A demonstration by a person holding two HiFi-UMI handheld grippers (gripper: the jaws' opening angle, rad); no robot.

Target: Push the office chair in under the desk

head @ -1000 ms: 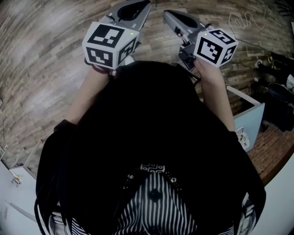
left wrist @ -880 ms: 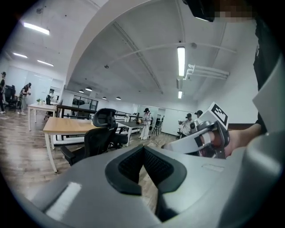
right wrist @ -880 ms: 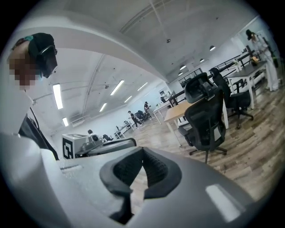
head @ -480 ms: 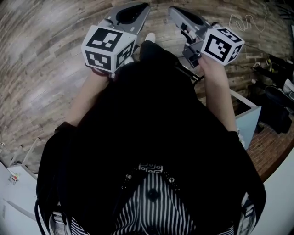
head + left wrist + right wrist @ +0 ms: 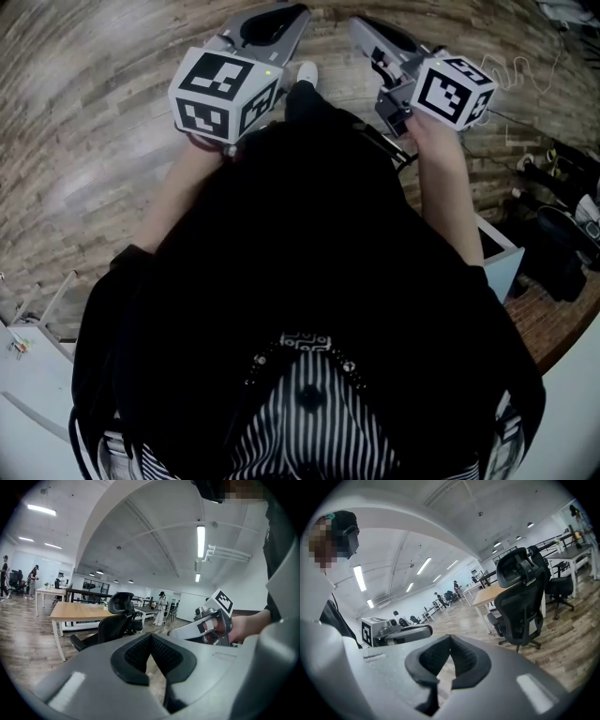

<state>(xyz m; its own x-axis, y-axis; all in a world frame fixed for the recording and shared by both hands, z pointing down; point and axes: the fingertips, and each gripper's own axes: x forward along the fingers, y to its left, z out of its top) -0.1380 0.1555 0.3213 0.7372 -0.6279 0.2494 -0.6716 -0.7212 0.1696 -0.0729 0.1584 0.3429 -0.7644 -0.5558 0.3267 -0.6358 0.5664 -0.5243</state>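
Observation:
A black office chair (image 5: 115, 620) with a headrest stands a few steps ahead, beside a light wooden desk (image 5: 79, 612) on white legs. In the right gripper view the same chair (image 5: 522, 602) is at the right, turned away from the desk (image 5: 492, 595) behind it. Both grippers are held side by side in front of the person's chest, over the wood floor, well short of the chair. My left gripper (image 5: 298, 11) is shut with nothing in it. The right gripper (image 5: 358, 22) is likewise shut and holds nothing.
A pale blue open box (image 5: 502, 258) and dark gear with cables (image 5: 562, 234) lie at the right of the person. White furniture (image 5: 28, 366) is at the lower left. More desks, chairs and a standing person (image 5: 161, 606) fill the room's far end.
The floor and the blue box have slid back past the person, who is stepping forward; a shoe now shows between the grippers. Both grippers stay shut and side by side.

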